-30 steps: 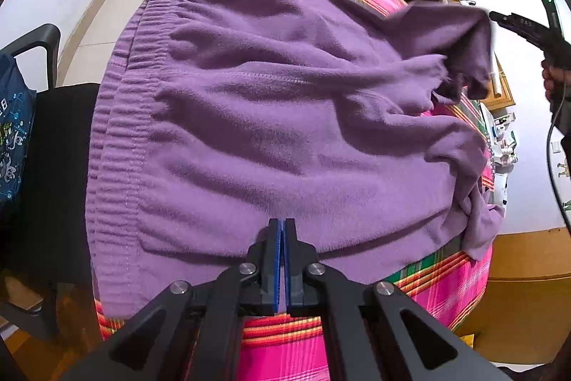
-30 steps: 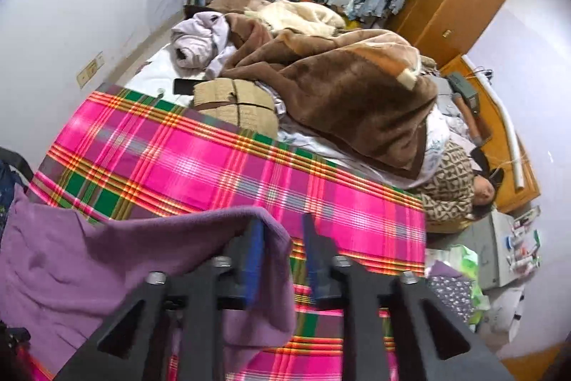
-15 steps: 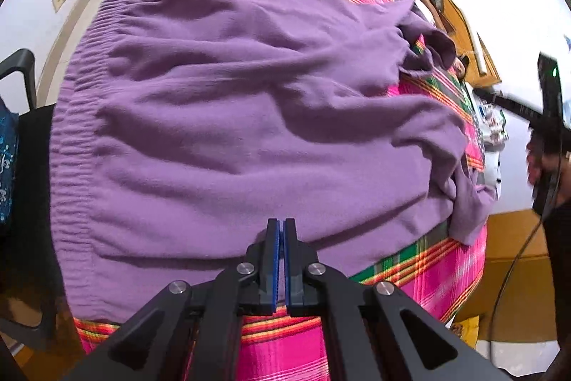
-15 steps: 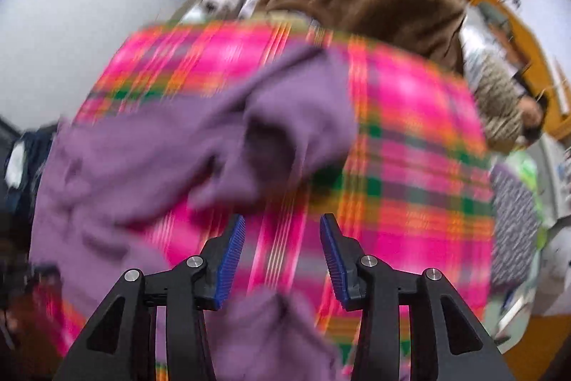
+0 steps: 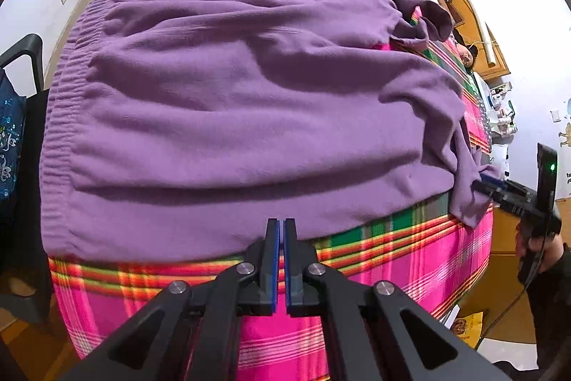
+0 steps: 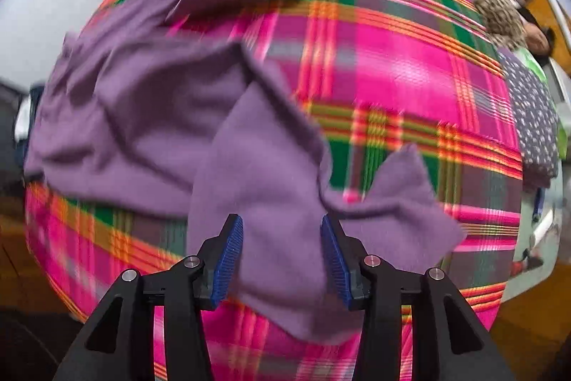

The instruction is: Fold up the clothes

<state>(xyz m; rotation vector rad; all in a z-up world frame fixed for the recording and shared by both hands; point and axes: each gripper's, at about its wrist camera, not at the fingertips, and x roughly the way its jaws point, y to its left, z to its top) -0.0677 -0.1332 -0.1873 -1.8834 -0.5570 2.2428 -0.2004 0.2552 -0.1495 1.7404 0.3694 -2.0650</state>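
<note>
Garment, purple fleece (image 5: 249, 102), lies spread on pink plaid blanket (image 5: 392, 259), waistband at left. Left gripper (image 5: 282, 259) pads pressed together at near hem; can't tell if any cloth is pinched, same as 0.5 s ago. Right gripper (image 6: 282, 256) jaws apart, now lowered over near-right corner flap vs hovering above blanket 0.5 s back; upper leg end, dropped earlier, lies crumpled at far right. Right view blurred.

The right wrist view is smeared by motion blur, the plaid cloth (image 6: 385, 66) is largely hidden under the purple garment (image 5: 232, 102), and the chair (image 5: 25, 52) is cut off.
</note>
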